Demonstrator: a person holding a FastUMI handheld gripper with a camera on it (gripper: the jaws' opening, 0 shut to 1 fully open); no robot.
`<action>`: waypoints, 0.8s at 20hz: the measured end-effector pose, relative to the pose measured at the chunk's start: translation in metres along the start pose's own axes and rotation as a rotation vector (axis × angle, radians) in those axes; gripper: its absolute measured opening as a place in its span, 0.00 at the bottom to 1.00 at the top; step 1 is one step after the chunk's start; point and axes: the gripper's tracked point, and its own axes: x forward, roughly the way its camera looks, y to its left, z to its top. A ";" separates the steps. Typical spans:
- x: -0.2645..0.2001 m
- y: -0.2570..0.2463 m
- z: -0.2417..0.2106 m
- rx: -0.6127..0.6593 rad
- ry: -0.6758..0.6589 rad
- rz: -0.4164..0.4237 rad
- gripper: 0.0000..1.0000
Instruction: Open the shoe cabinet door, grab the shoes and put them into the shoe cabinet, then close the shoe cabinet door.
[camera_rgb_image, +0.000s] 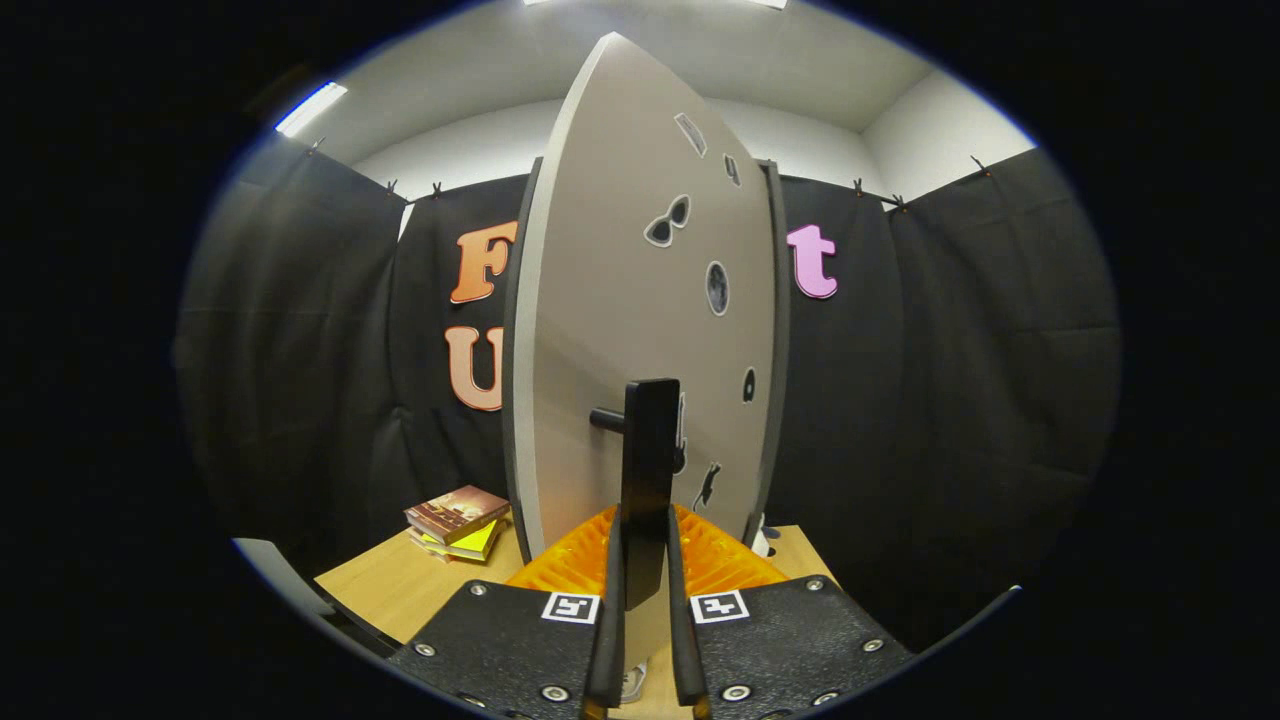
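Both claw (647, 560) fingers pinch dark door handle (649, 470) — cabinet door (620, 300) edge-on, books (457, 520) on table (400, 585) beside.

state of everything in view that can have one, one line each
grey shoe cabinet door: swung partly open, seen near edge-on
black bar handle: upright, clamped between the fingers
gripper: shut on the black bar handle
stack of paperback books: lying flat on the light wooden table, covers closed
stickers: stuck flat on the door face
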 end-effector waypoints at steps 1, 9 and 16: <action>-0.005 -0.010 -0.003 -0.013 -0.001 -0.007 0.19; -0.028 -0.073 -0.018 -0.026 0.005 -0.053 0.19; -0.025 -0.143 -0.018 0.016 -0.006 -0.136 0.12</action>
